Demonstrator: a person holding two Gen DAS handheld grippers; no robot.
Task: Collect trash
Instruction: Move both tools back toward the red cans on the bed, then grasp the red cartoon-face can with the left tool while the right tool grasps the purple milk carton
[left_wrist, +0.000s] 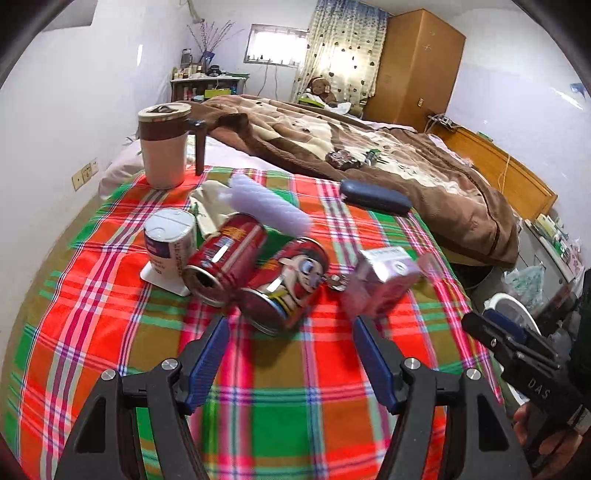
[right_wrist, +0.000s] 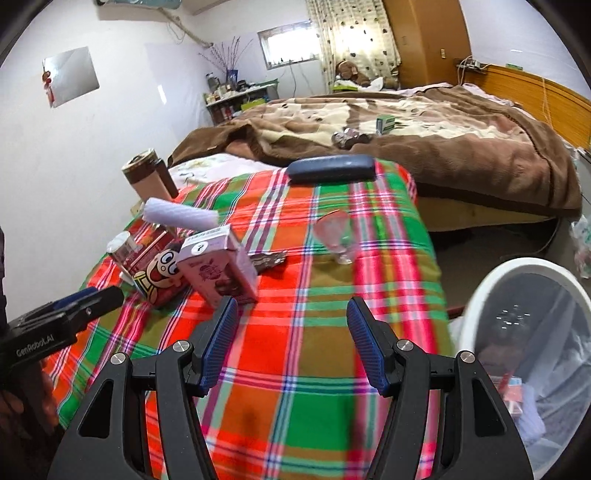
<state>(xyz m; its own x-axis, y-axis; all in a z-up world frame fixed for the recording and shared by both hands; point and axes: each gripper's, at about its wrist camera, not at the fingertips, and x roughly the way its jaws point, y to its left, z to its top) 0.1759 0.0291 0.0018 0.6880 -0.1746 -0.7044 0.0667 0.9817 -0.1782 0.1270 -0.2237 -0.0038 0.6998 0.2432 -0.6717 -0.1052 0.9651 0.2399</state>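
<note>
Blue-padded fingers of the left gripper (left_wrist: 290, 325) stand apart with nothing between them, hovering over the plaid cloth (left_wrist: 295, 424). Just beyond them, at twelve o'clock, lies the cartoon can (left_wrist: 288, 284) on its side, touching a second red can (left_wrist: 225, 258) at its ten o'clock. A pink carton (left_wrist: 384, 280) stands at one o'clock of the fingertips, a crumpled wrapper (left_wrist: 334, 282) between it and the cans.

The right gripper (right_wrist: 291, 314) is likewise spread wide and empty; its left pad sits close to the carton's lower corner, though whether it touches I cannot tell. A white bin (right_wrist: 476, 295) with a clear liner waits at three o'clock in the right wrist view, off the cloth's edge, with some rubbish already inside.

Risks, as I judge them: both cans lie on their sides and can roll, so a pad nudging one before the jaws close could send it into its neighbour or away across the cloth. The carton is tall and leaning, and a brush from the right pad may topple it. A small clear glass (right_wrist: 338, 240) stands at twelve o'clock of the right gripper; a careless sweep toward the bin could knock it over. The white cup (left_wrist: 170, 243), the tumbler (left_wrist: 164, 147) and the dark case (left_wrist: 375, 197) may not be trash, and grabbing them would be a mistake.
</note>
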